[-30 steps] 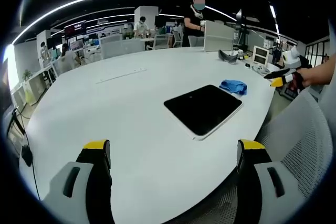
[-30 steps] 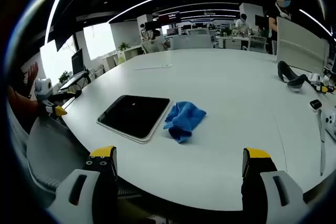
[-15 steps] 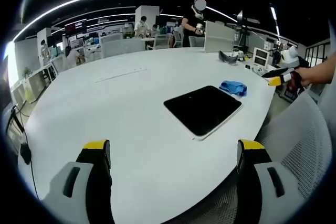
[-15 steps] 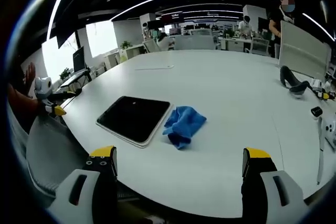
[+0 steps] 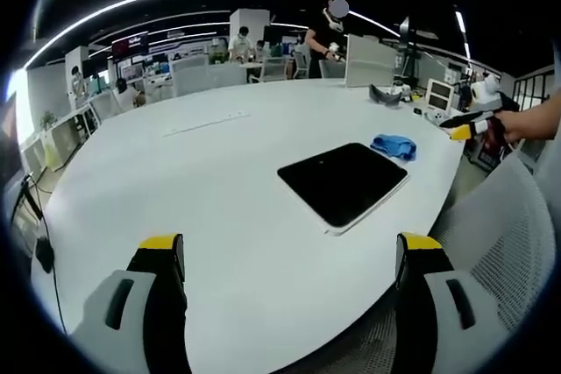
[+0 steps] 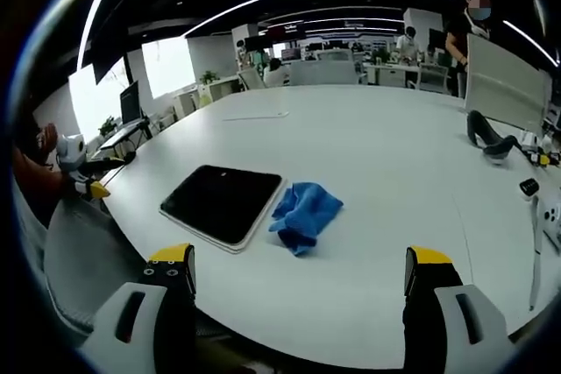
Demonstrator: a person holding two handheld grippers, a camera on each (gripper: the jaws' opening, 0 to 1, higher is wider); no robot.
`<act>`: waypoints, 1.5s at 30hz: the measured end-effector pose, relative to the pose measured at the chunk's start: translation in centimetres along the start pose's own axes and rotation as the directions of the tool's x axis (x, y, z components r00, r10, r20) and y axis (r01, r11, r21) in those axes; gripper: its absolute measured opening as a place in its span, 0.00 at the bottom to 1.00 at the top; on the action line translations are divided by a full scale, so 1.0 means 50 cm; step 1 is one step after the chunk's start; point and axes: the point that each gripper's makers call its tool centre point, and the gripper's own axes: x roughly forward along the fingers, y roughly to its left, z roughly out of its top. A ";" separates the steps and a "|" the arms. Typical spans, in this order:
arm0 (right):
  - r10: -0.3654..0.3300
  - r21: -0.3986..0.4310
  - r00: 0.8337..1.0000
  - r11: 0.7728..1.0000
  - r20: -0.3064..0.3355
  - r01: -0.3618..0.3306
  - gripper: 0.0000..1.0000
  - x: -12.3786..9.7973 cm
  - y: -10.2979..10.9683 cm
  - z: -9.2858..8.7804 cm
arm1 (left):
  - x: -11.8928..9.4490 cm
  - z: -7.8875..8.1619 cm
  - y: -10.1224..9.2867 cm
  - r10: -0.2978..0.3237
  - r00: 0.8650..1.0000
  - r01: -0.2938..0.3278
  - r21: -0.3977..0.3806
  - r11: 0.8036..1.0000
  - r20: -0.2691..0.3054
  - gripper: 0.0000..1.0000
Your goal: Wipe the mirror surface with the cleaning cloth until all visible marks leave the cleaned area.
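White oval worktop. Mirror, dark and rectangular with a pale rim, lies flat near the worktop's near edge. Blue cleaning cloth, crumpled, sits just beside the mirror's side edge; whether it touches, cannot tell. Left tool hangs over the worktop edge, jaws spread wide, nothing between them, well apart from the mirror. Right tool likewise gapes wide and empty, short of the cloth. Mesh chair back beside the left tool. Black curved object lies far across the worktop.
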 end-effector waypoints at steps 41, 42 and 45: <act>-0.054 -0.057 0.974 0.997 -0.219 0.042 0.86 0.163 -0.022 0.154 | 0.007 -0.009 0.009 0.019 1.000 -0.019 0.010 1.000 -0.014 0.99; -0.054 -0.053 0.973 0.998 -0.224 0.043 0.85 0.170 -0.024 0.148 | 0.007 -0.009 0.009 0.019 1.000 -0.019 0.011 1.000 -0.015 0.99; -0.038 -0.039 0.973 0.999 -0.229 0.030 0.71 0.197 -0.019 0.124 | 0.008 -0.012 0.009 0.018 1.000 -0.018 0.012 1.000 -0.023 0.99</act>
